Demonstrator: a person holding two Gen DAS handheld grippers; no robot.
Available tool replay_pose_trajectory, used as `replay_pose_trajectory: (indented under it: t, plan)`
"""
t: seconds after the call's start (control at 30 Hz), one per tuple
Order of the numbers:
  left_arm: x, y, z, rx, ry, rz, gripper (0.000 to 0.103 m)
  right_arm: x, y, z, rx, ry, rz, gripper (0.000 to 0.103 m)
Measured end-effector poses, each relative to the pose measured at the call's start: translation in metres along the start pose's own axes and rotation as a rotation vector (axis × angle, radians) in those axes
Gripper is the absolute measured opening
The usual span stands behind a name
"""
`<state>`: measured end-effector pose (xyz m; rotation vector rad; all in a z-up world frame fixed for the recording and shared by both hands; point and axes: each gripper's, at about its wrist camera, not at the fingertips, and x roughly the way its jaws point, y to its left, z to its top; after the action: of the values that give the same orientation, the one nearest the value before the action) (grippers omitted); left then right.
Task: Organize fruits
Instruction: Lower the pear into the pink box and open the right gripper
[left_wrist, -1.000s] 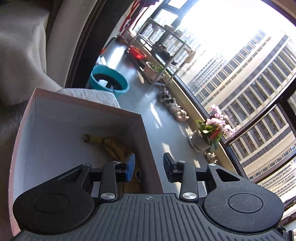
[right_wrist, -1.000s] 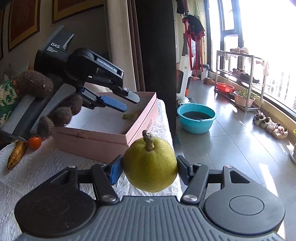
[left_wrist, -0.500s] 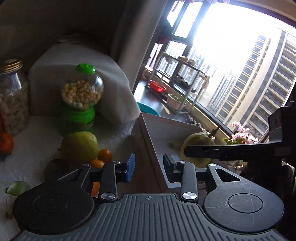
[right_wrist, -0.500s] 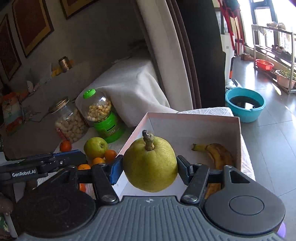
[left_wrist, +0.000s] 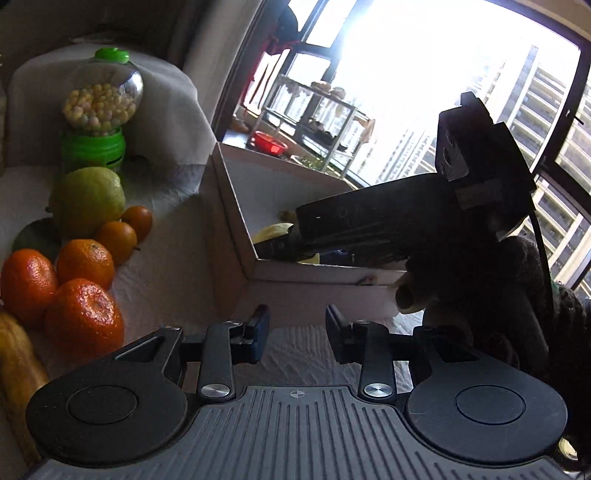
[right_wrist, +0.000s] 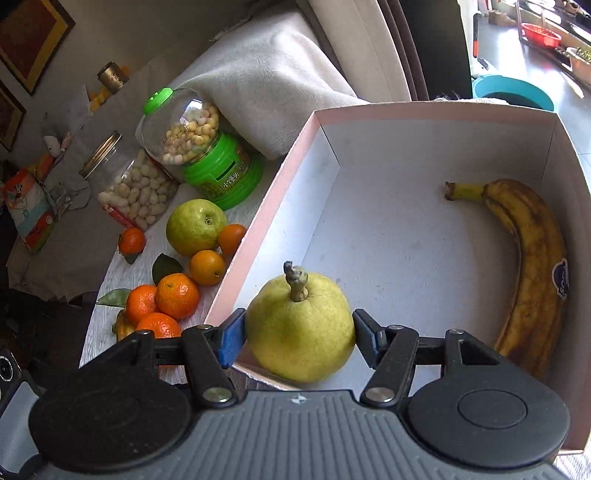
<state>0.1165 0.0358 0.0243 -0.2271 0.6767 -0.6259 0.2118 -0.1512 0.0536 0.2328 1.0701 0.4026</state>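
R gripper (right_wrist: 299, 338) is clamped on a yellow-green pear (right_wrist: 300, 325), both pads pressing its sides, stem up and pointing away from the cam. The pear hangs over the near-left corner of the pink-walled box (right_wrist: 258, 218), inside the wall line. Key relation: open box floor lies ahead and below the jaws; a browned banana (right_wrist: 532, 266) lies along the right wall, long axis running near-to-far, well apart from the pear. So there's free space straight under and to the far side. R gripper tilts steeply down into the box.

L gripper (left_wrist: 297, 334) holds nothing; jaws nearly closed w/ a narrow gap, hovering over the white cloth (left_wrist: 299, 354) just outside the box's near wall. From its cam the R gripper body shows as a dark shape reaching over the box; backlit, so detail inside is hard to read.

Left of the box on the cloth: green guava-like fruit (right_wrist: 195, 226), several tangerines (right_wrist: 177, 295), smaller kumquat-size oranges (right_wrist: 207, 266). L gripper is the nearer one to that pile.

Likely next: lower the pear to the floor, then release.
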Motion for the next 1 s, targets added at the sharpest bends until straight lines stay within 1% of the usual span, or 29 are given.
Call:
replay_pose_trajectory:
  t: [0.07, 0.13, 0.17, 0.23, 0.27, 0.33, 0.43, 0.53, 0.6, 0.63, 0.67, 0.7, 0.77, 0.83, 0.87, 0.9, 0.93, 0.97, 1.0]
  plan:
    - [-0.014, -0.015, -0.007, 0.070, -0.011, 0.023, 0.037, -0.006, 0.001, -0.005, -0.001, -0.004, -0.004, 0.064]
    - [-0.028, -0.021, -0.009, 0.107, -0.033, 0.085, 0.037, -0.013, 0.005, -0.007, -0.035, -0.028, -0.005, 0.064]
    - [-0.033, -0.021, -0.008, 0.109, -0.046, 0.113, 0.037, -0.020, 0.008, -0.008, -0.048, -0.045, 0.010, 0.065]
    - [-0.040, -0.017, -0.004, 0.090, -0.074, 0.153, 0.037, -0.030, 0.012, -0.008, -0.076, -0.062, 0.045, 0.070]
    - [-0.039, -0.014, -0.003, 0.079, -0.084, 0.166, 0.037, -0.033, 0.015, -0.007, -0.100, -0.065, 0.068, 0.072]
    - [-0.032, -0.007, 0.001, 0.061, -0.087, 0.182, 0.037, -0.039, 0.017, -0.005, -0.144, -0.088, 0.103, 0.072]
    - [-0.020, -0.003, 0.003, 0.064, -0.044, 0.174, 0.037, -0.044, 0.011, -0.006, -0.152, -0.124, 0.116, 0.072]
    - [-0.010, -0.004, 0.006, 0.076, -0.049, 0.183, 0.037, -0.049, 0.002, -0.016, -0.173, -0.174, 0.099, 0.068]
    - [-0.002, -0.003, 0.005, 0.040, -0.045, 0.158, 0.037, -0.051, -0.008, -0.020, -0.162, -0.169, 0.127, 0.057]
    - [0.000, -0.004, 0.004, 0.031, -0.040, 0.138, 0.037, -0.051, -0.014, -0.023, -0.146, -0.153, 0.160, 0.056]
    - [0.003, -0.007, 0.002, 0.030, -0.035, 0.121, 0.044, -0.052, -0.020, -0.024, -0.124, -0.140, 0.179, 0.056]
    - [0.004, -0.013, -0.001, 0.054, -0.040, 0.130, 0.046, -0.052, -0.025, -0.026, -0.111, -0.133, 0.192, 0.055]
    - [0.005, -0.021, -0.004, 0.094, -0.054, 0.147, 0.052, -0.058, -0.027, -0.030, -0.133, -0.154, 0.165, 0.055]
    - [0.005, -0.020, -0.009, 0.091, -0.064, 0.127, 0.052, -0.062, -0.027, -0.035, -0.161, -0.175, 0.137, 0.055]
    - [0.003, -0.018, -0.010, 0.074, -0.053, 0.087, 0.044, -0.062, -0.027, -0.038, -0.169, -0.187, 0.118, 0.055]
    - [0.000, -0.015, -0.013, 0.040, -0.026, 0.021, 0.043, -0.063, -0.026, -0.040, -0.165, -0.199, 0.098, 0.055]
    - [-0.004, -0.014, -0.015, 0.018, -0.014, -0.008, 0.043, -0.064, -0.024, -0.042, -0.150, -0.212, 0.077, 0.055]
    - [-0.011, -0.016, -0.019, 0.020, -0.014, -0.003, 0.043, -0.066, -0.020, -0.043, -0.136, -0.224, 0.047, 0.055]
    - [-0.020, -0.019, -0.022, 0.034, -0.022, 0.031, 0.043, -0.068, -0.016, -0.044, -0.132, -0.237, 0.019, 0.055]
